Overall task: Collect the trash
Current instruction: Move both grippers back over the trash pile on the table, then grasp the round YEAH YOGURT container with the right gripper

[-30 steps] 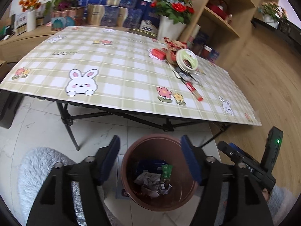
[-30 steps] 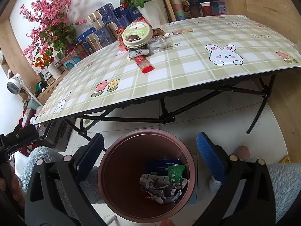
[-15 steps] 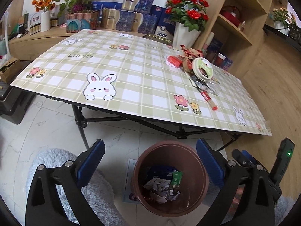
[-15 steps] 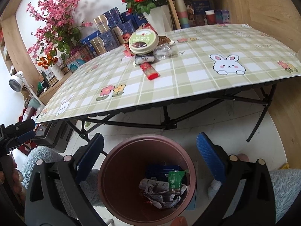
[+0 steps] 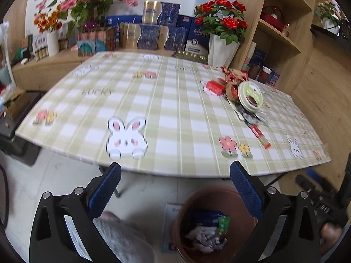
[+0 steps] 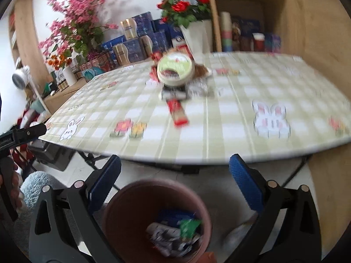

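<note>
A brown trash bin (image 5: 210,223) stands on the floor before the table, holding crumpled paper and a green wrapper; it also shows in the right wrist view (image 6: 158,217). A trash pile lies on the checked tablecloth: a round green-lidded tub (image 5: 250,96), a red box (image 5: 216,86), crumpled wrappers and a red stick pack (image 5: 261,137). The right wrist view shows the tub (image 6: 175,70) and the stick pack (image 6: 177,114) too. My left gripper (image 5: 175,188) is open and empty above the floor near the table edge. My right gripper (image 6: 175,188) is open and empty above the bin.
The folding table (image 5: 153,114) has black legs beneath. Gift boxes, a white vase of red roses (image 5: 221,46) and pink flowers stand behind it. Wooden shelves (image 5: 280,32) rise at the right. A grey fluffy rug (image 5: 122,239) lies by the bin.
Both grippers have risen and tilted up toward the table, so the bin has dropped lower in both views. The left gripper opened wider a second ago. Both views are motion-blurred.
</note>
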`<state>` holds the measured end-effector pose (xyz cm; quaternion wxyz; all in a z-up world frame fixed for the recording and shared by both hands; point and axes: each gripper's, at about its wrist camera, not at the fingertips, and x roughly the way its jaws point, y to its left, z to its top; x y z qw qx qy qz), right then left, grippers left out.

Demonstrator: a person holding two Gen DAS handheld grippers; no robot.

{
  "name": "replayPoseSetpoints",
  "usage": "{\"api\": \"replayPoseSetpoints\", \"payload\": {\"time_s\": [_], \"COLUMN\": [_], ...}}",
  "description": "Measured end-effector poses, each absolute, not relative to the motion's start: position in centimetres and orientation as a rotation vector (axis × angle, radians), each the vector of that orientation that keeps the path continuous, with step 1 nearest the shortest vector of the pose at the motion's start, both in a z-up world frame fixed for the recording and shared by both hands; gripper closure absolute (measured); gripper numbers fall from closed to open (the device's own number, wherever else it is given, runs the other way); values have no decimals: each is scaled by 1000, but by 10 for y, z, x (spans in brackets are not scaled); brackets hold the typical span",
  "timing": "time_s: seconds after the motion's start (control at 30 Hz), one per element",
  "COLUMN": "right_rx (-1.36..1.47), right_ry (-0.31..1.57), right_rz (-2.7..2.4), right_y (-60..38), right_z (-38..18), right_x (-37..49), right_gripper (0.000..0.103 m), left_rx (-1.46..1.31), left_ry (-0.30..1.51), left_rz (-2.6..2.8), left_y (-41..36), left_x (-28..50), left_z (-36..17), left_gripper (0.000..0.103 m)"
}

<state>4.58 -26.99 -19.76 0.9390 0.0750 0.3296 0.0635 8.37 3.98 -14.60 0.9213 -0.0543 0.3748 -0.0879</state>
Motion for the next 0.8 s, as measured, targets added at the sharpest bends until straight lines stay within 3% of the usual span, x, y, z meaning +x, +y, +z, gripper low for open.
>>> {"api": "replayPoseSetpoints", "payload": {"time_s": [0.33,0.5,0.8], "right_rx": [-30,-147,-101], "right_ry": [663,692,810], "right_rz": [114,109,78], "right_y": [-259,-235,-238], "right_z": [-157,-157,-179], "right_x": [177,231,302], "right_gripper": [6,6,6], "left_rx": [-148,-171,-293], "left_ry": [804,820,841], "left_rz": [-196,-196,-164], "left_y": [51,53,58], "left_x": [142,159,168], "left_z": [-149,-162,-180], "left_gripper": [6,6,6]}}
